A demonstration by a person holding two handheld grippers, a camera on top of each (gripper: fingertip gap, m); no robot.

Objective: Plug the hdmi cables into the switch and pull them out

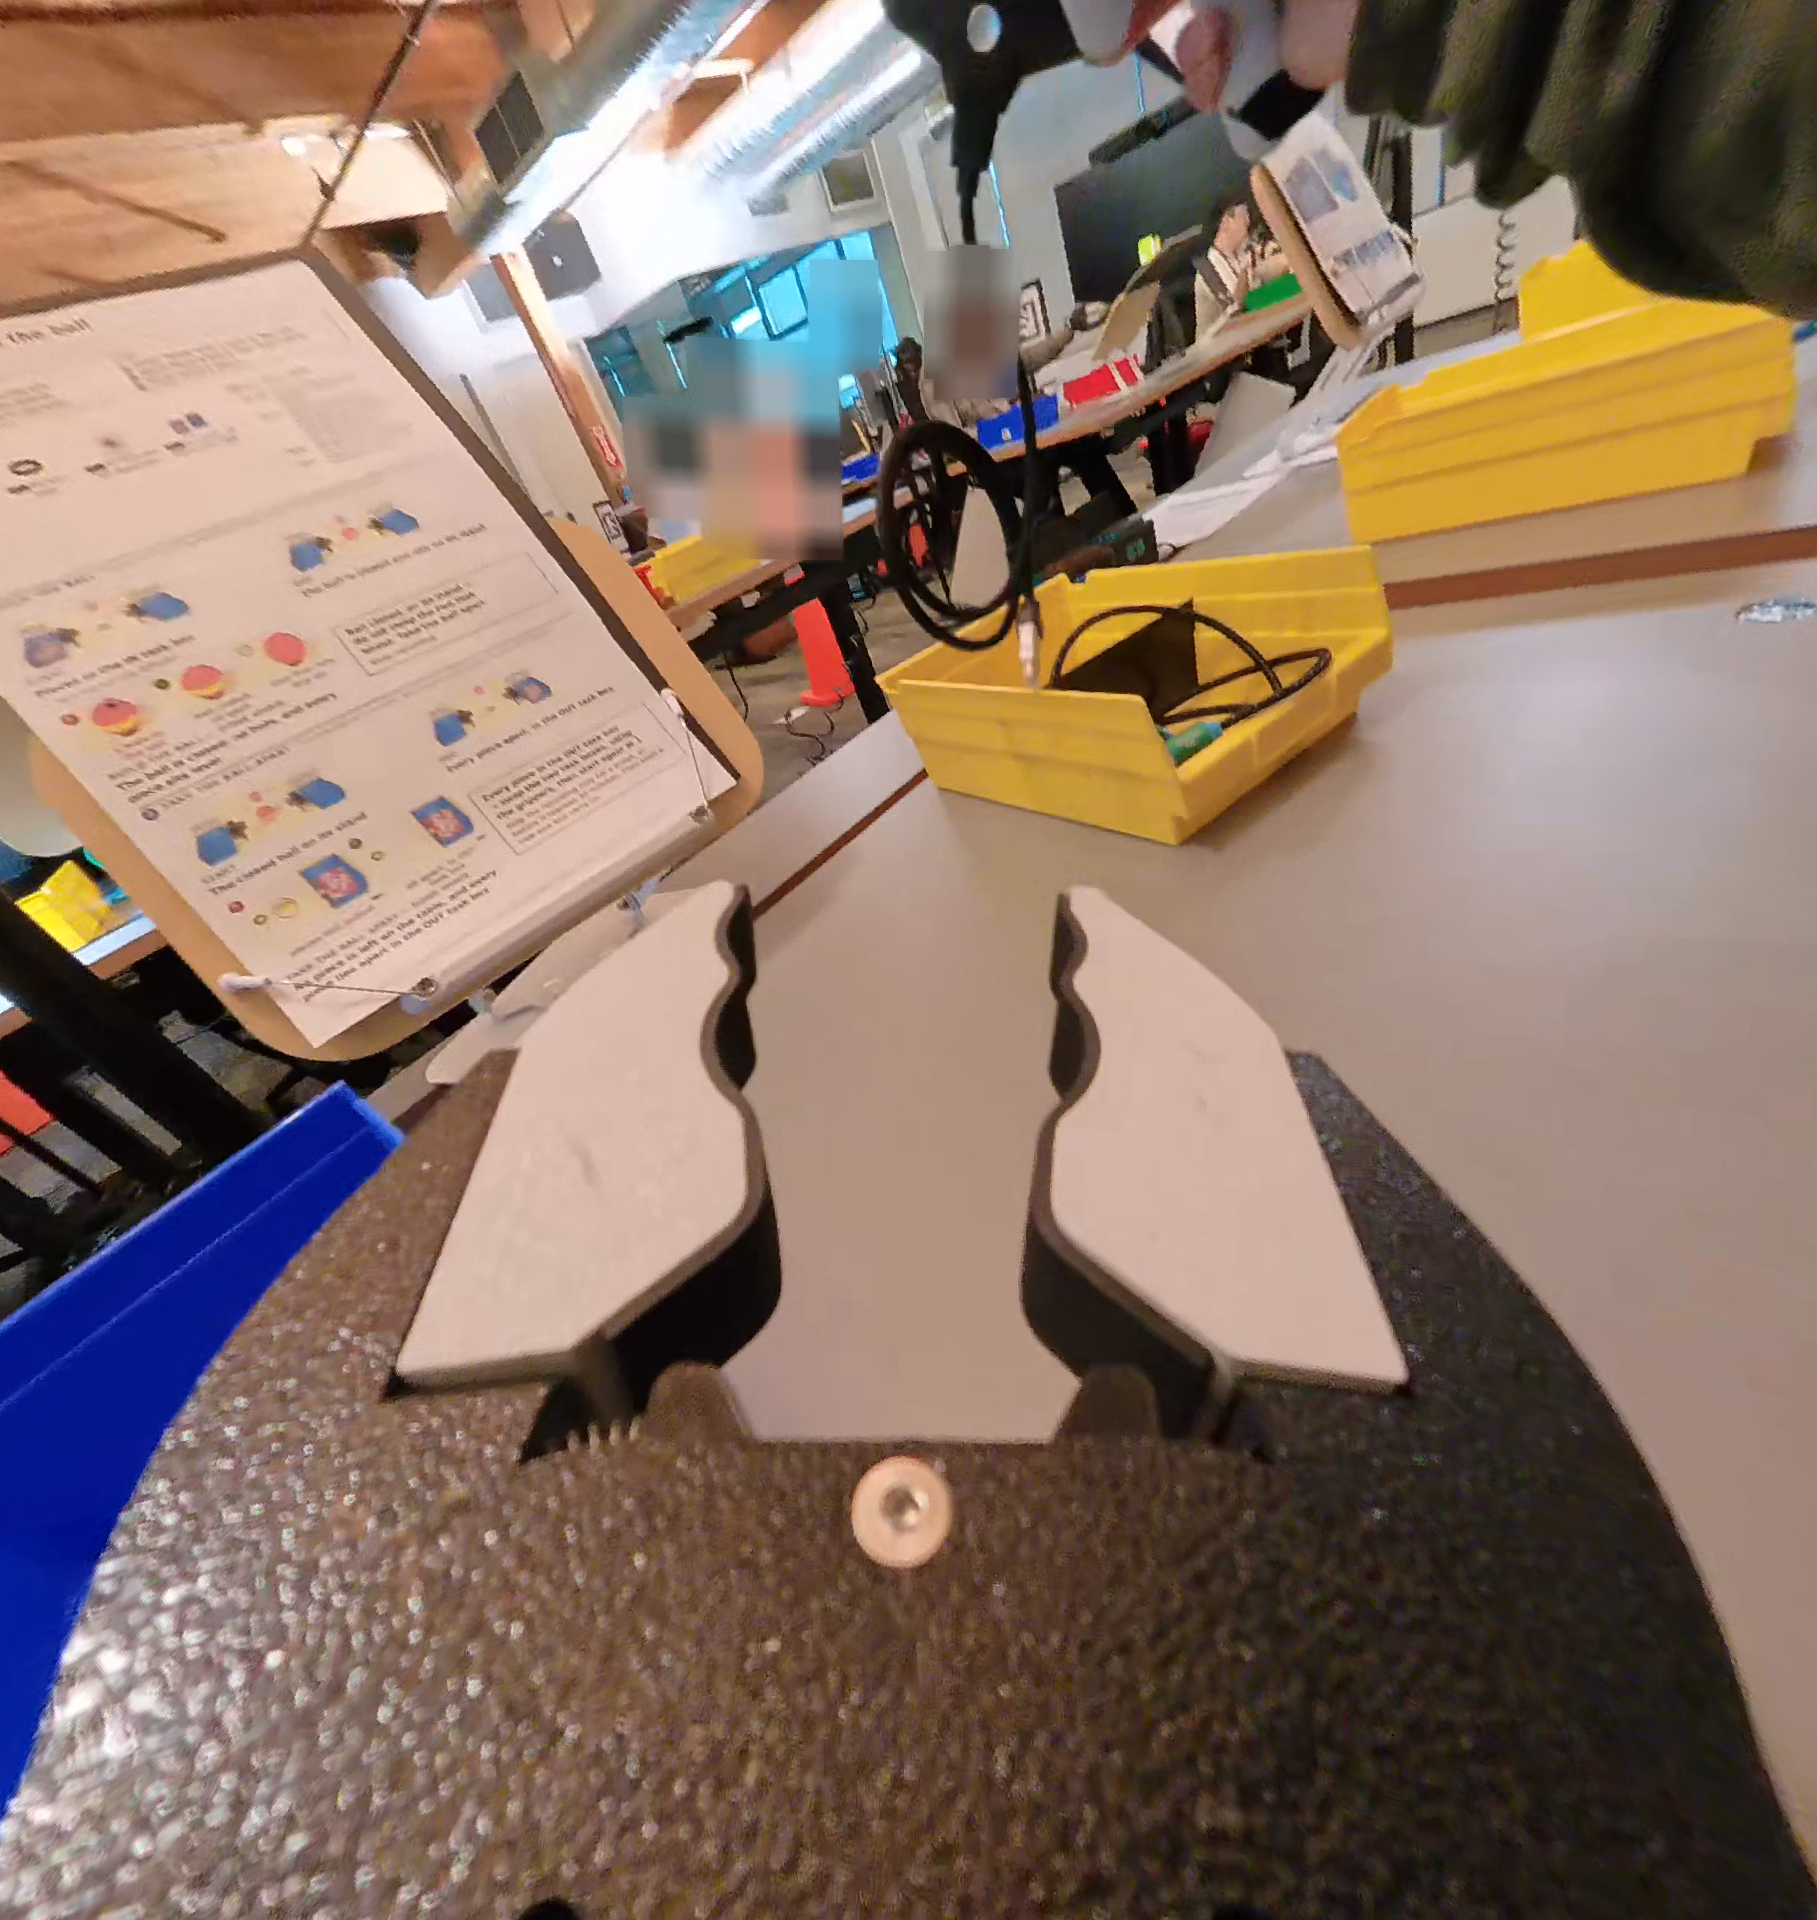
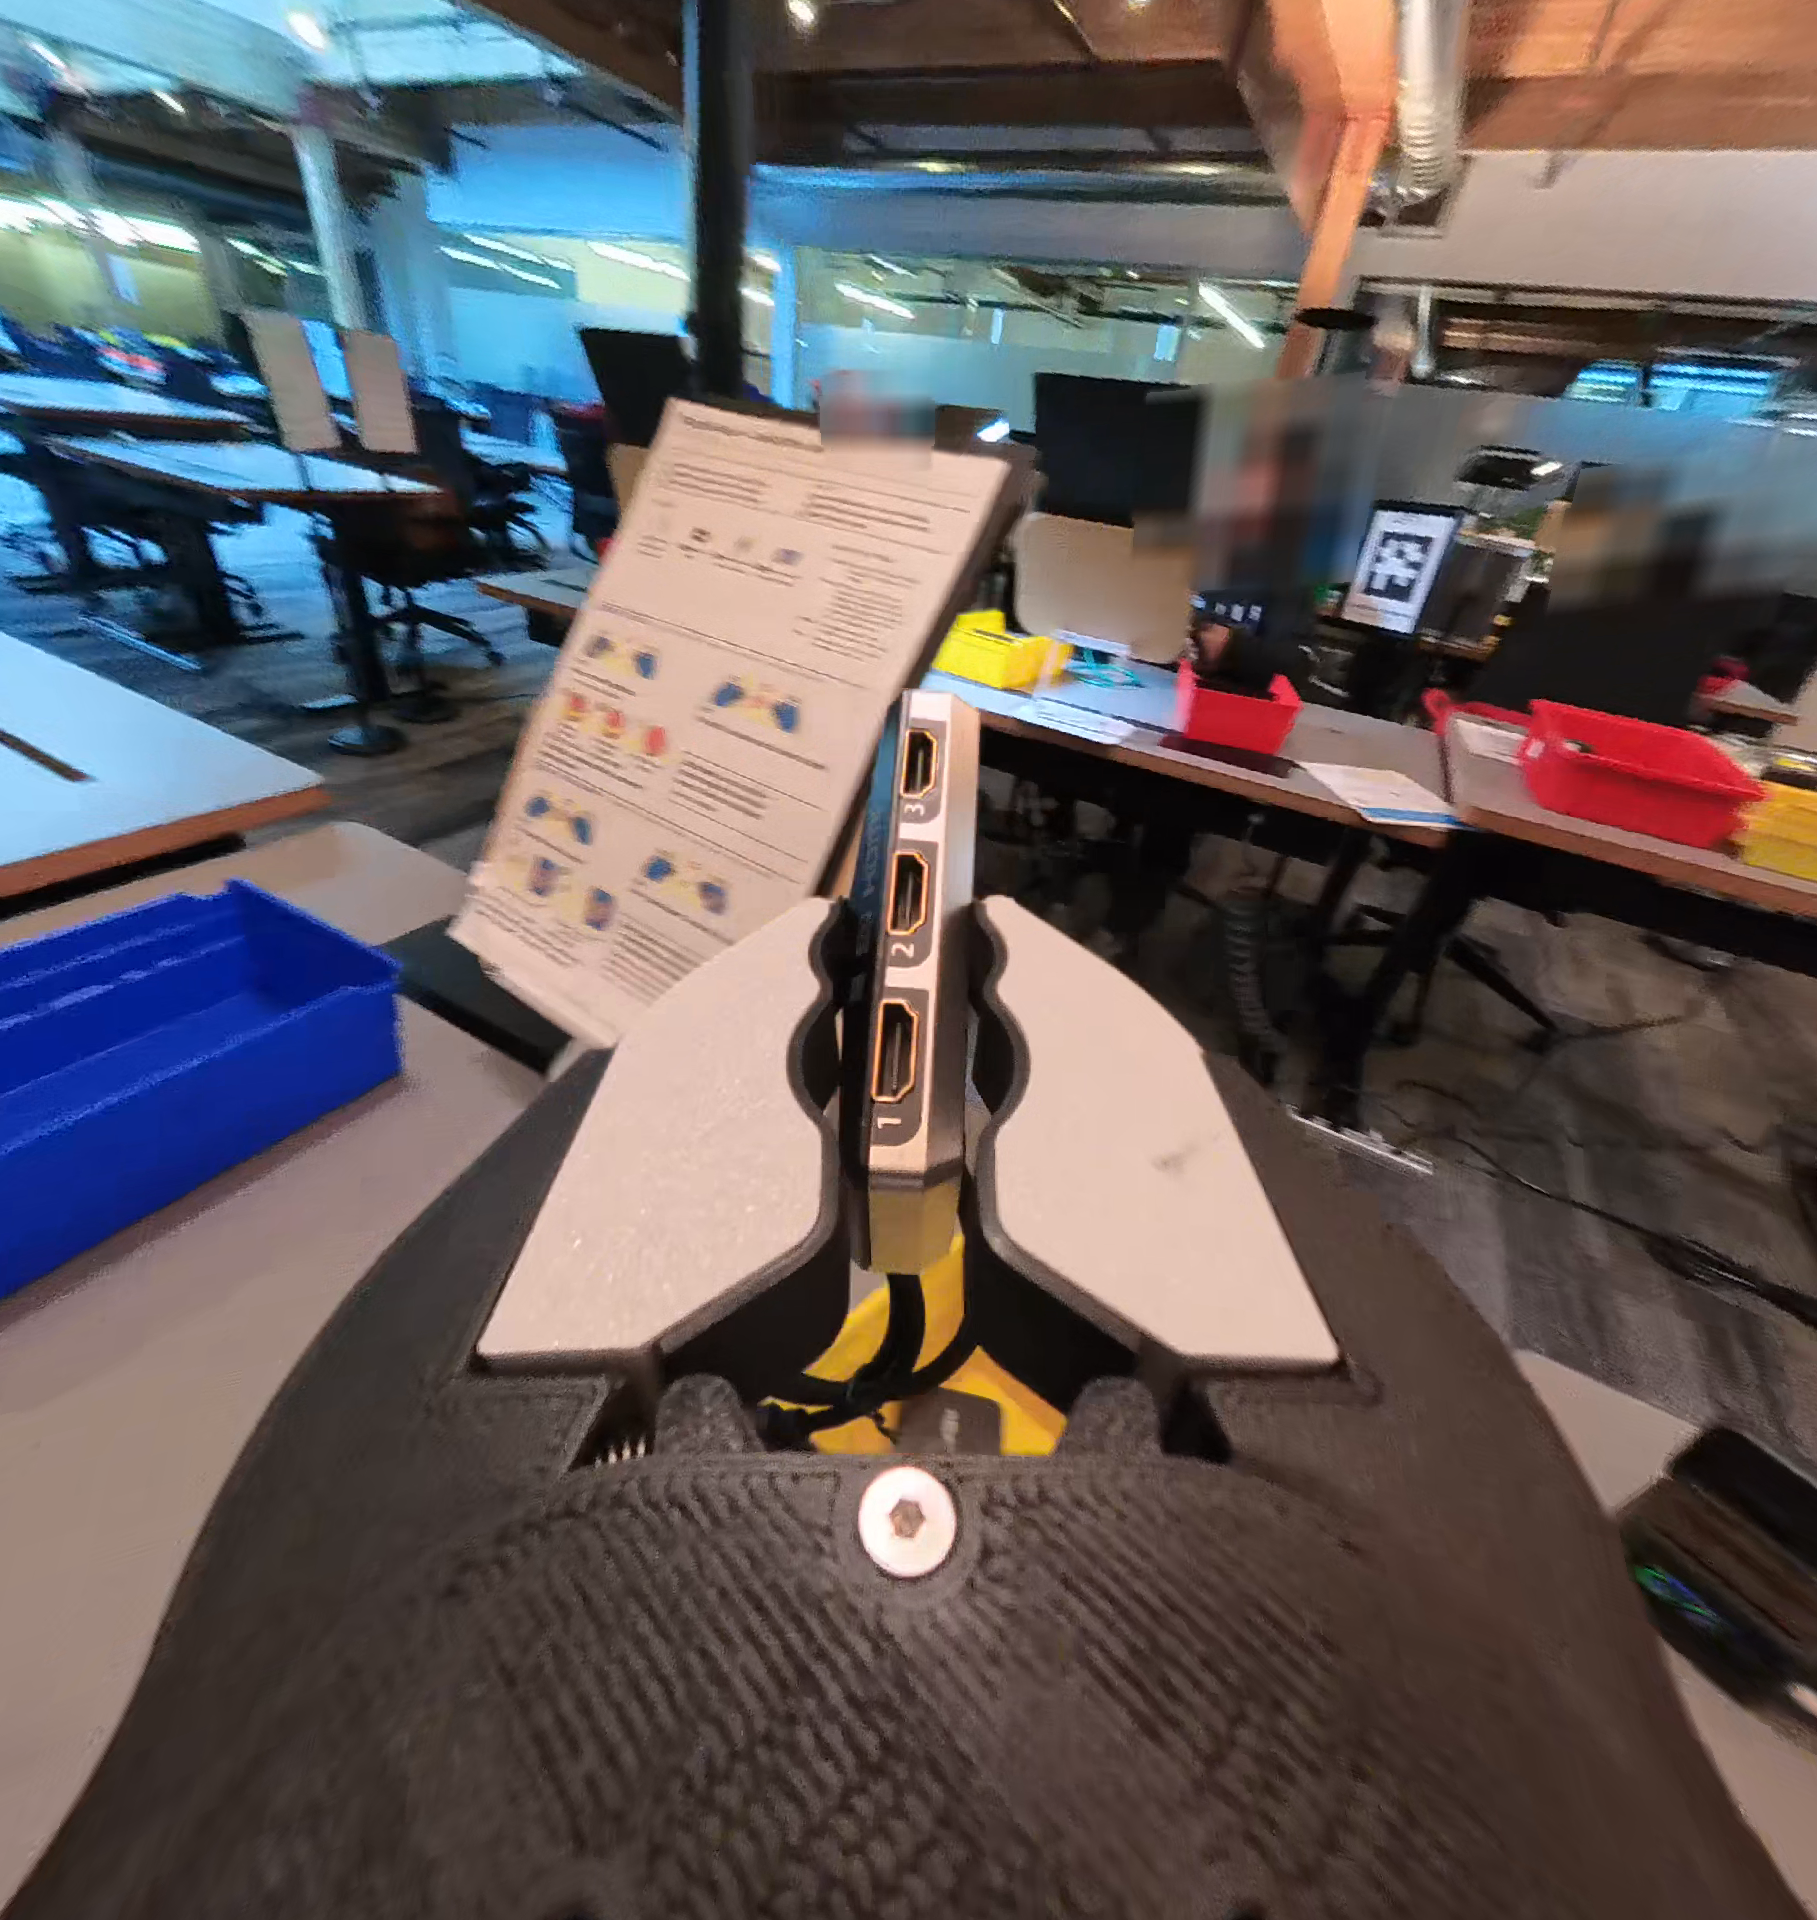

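Observation:
My right gripper (image 2: 909,925) is shut on the grey HDMI switch (image 2: 919,800) and holds it on edge, up in the air. Its three gold-rimmed ports face me and are all empty. In the left wrist view the right gripper (image 1: 987,42) shows at the top, held by a hand in a dark green sleeve. A black cable (image 1: 1026,499) hangs down from it, and its metal plug (image 1: 1029,649) dangles over a yellow bin (image 1: 1070,748) that holds coiled black cables (image 1: 1236,675). My left gripper (image 1: 904,914) is open and empty, low over the grey table (image 1: 1506,883), well short of the bin.
An instruction sheet on a clipboard stand (image 1: 291,644) stands at the left; it also shows in the right wrist view (image 2: 738,707). A blue bin (image 2: 156,1049) sits at the table's left. Stacked yellow bins (image 1: 1569,416) stand at the far right. A dark device (image 2: 1756,1558) lies at the table's right edge.

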